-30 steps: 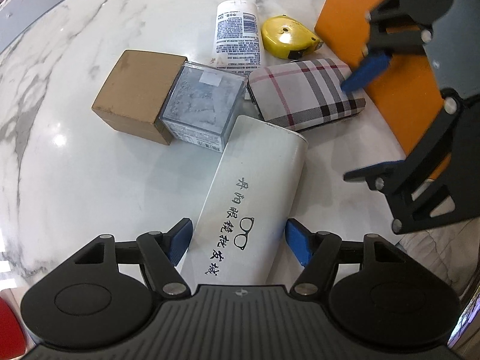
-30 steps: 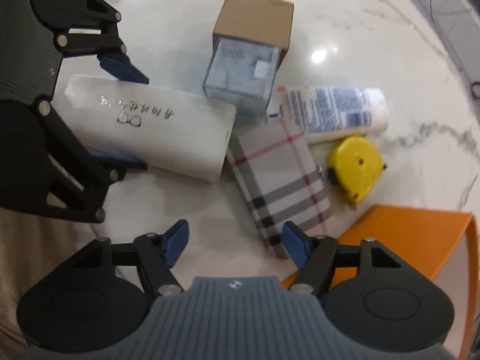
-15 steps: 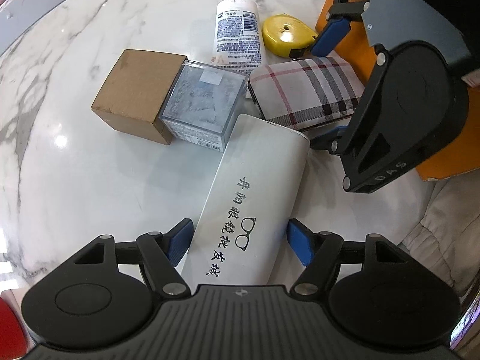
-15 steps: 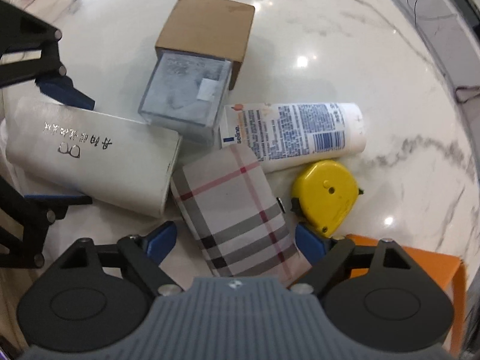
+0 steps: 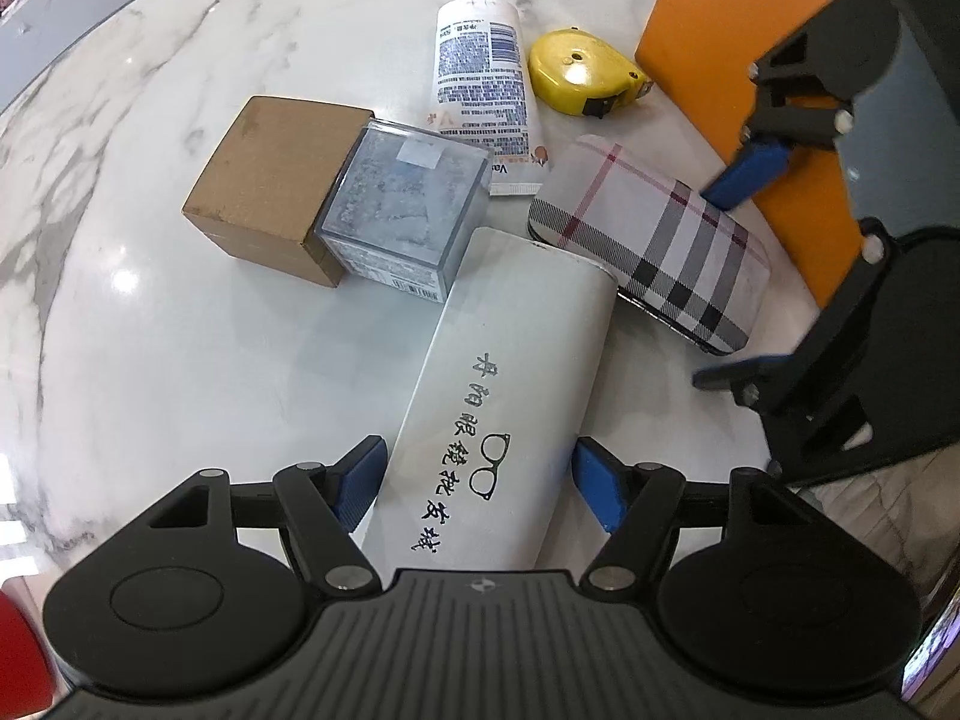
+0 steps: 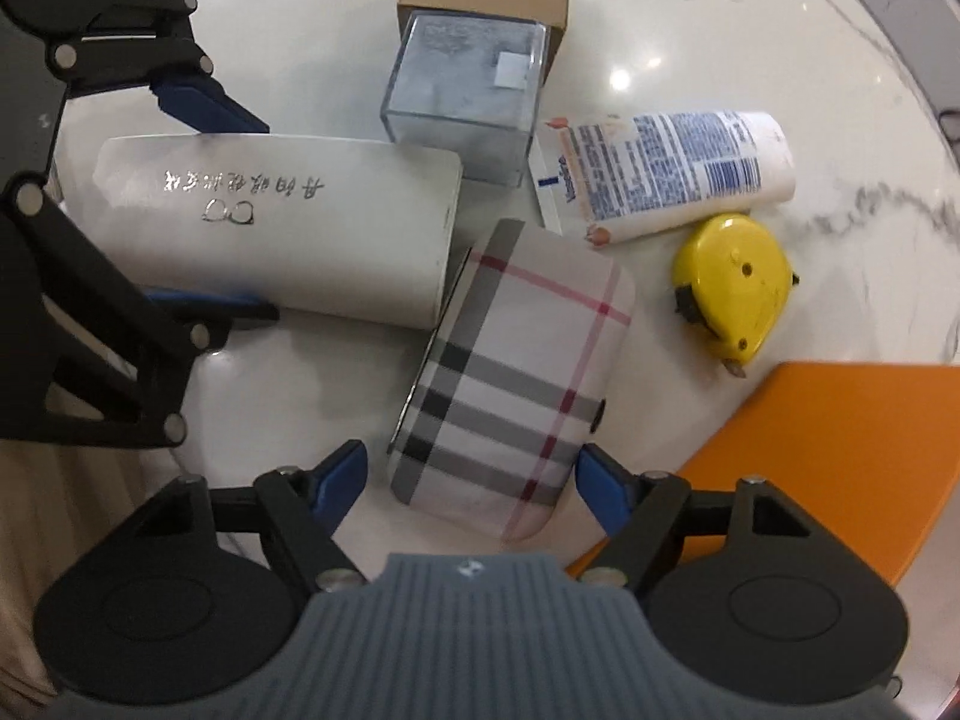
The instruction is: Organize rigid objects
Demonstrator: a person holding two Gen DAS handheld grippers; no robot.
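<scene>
white marble table (image 5: 150, 360) w/ grey veins, glare spots, everything bunched mid-table. biggest thing is the orange bin (image 5: 720, 42) at the far right edge from the left cam, nothing visible in it yet.

next the white glasses case (image 5: 510, 372), lying flat. my left gripper (image 5: 477, 480) straddles its near end, pads just beside both sides, hasn't budged over the last sec; can't tell if they're pressing or only flanking, looks like a hair of gap on the right.

plaid glasses case (image 6: 516, 378) is the change: a sec ago my right gripper (image 6: 471, 480) hung off to its side nr the bin, now it's dropped over the case's near end, which sits between the pads. jaws closing, small gaps both sides so not clamped yet. so imo both cases are about to be picked, prob bound for the bin.

then the brown cardboard box (image 5: 276, 180) touching the clear cube box (image 5: 402, 216), lotion tube (image 5: 480, 84) lying beyond, and smallest, the yellow tape measure (image 5: 576, 72) nr the bin corner. all untouched.
</scene>
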